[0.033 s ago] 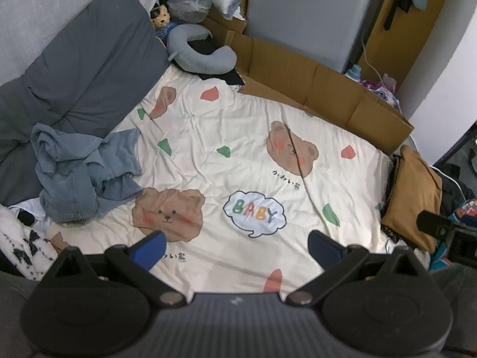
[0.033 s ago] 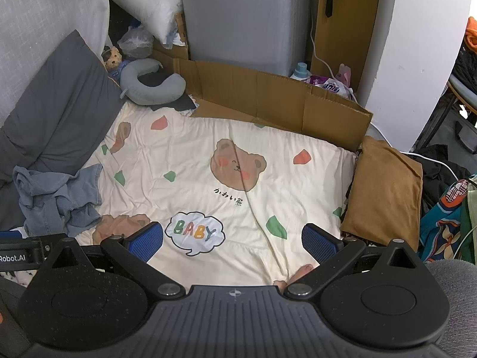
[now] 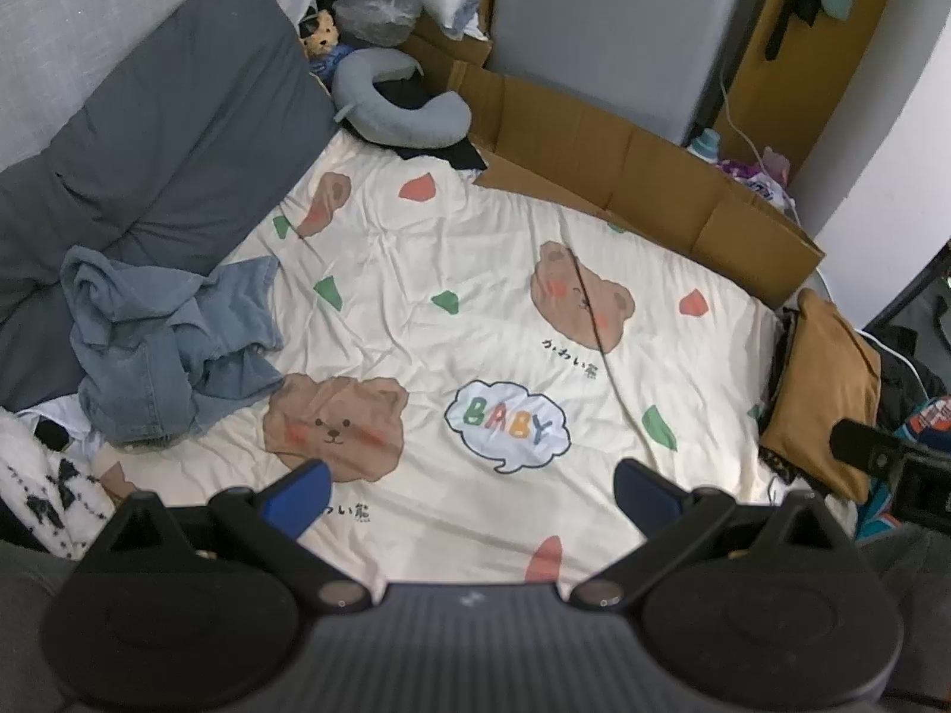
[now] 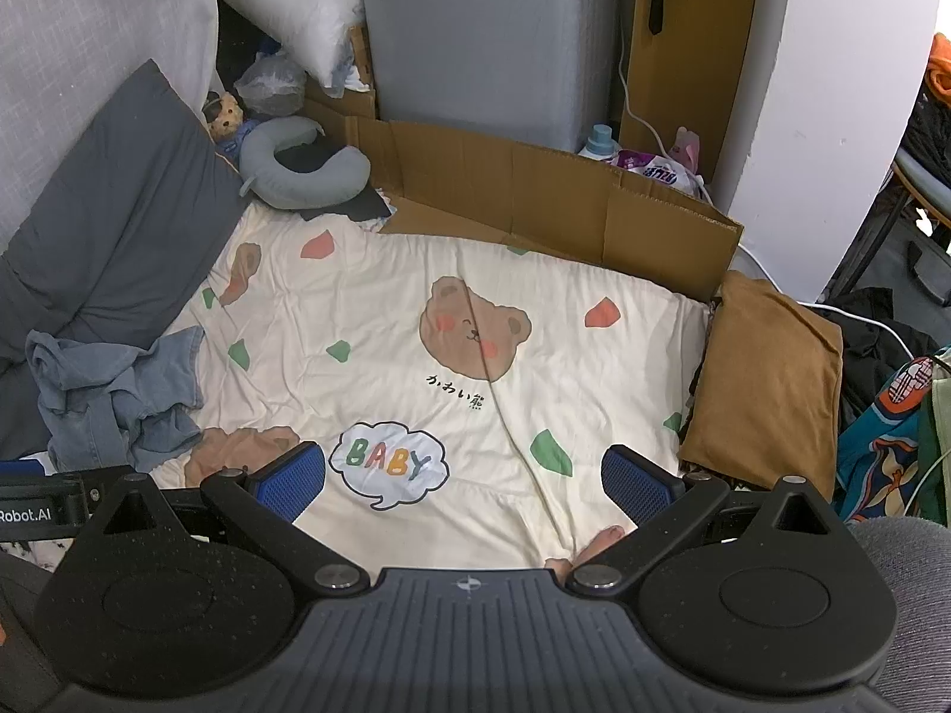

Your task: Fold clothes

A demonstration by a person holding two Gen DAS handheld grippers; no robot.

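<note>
Both grippers hover w/ jaws wide apart, nothing between them: left gripper [image 3: 469,490], right gripper [image 4: 463,478]. The clothes to fold, a crumpled blue denim heap [image 3: 172,350], sit at the left edge of the bear-print blanket [image 3: 475,309], against the grey cushion [image 3: 148,136]. Best bet imo: left goes in first, pinches one clear hem, not the bunched middle, then drags it onto open blanket to spread flat.

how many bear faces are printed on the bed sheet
3 clear ones: a smiling bear mid-sheet, a bear near the left gripper, and a partial bear at the far end by the neck pillow. The denim clothes may hide others.
</note>
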